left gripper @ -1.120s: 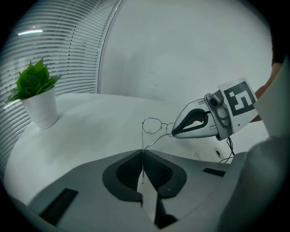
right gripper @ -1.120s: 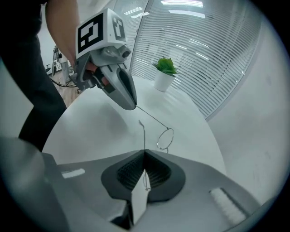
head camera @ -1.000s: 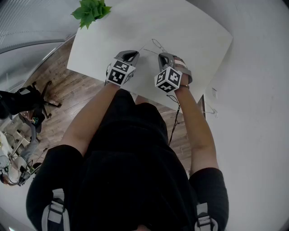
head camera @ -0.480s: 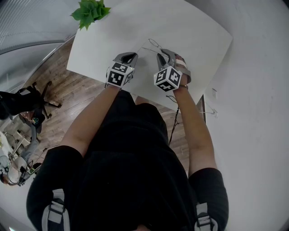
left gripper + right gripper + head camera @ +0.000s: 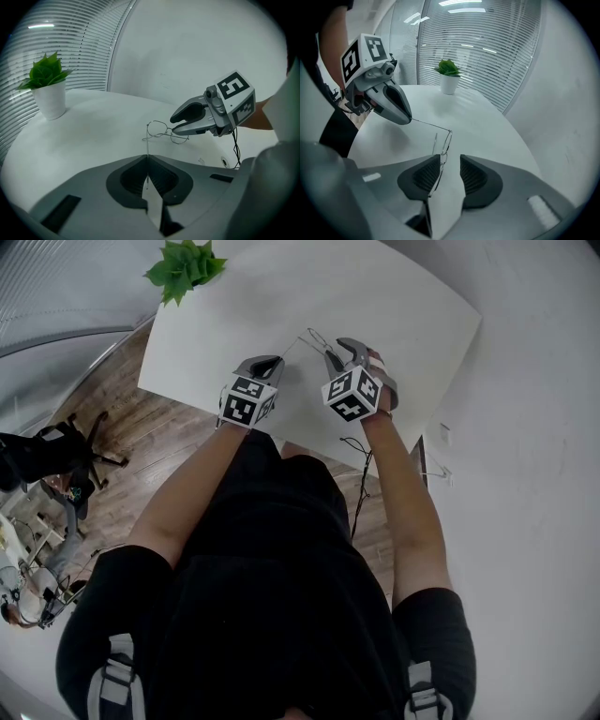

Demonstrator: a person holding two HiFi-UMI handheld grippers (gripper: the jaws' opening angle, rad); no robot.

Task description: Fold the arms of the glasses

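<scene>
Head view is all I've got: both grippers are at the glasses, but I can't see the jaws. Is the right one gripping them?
Observer: No. The right gripper is open. Its jaws have just been opening, and a thin wire of the glasses lies between them unclamped.
Operator: And the left one?
Observer: The left gripper is shut on one arm of the glasses, and the wire runs down between its closed pads.

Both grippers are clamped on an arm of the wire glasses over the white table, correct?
Not quite. Only the left gripper is clamped on an arm of the glasses. The right gripper view shows the right gripper with fingers apart, just opening, the other arm lying between them.
</scene>
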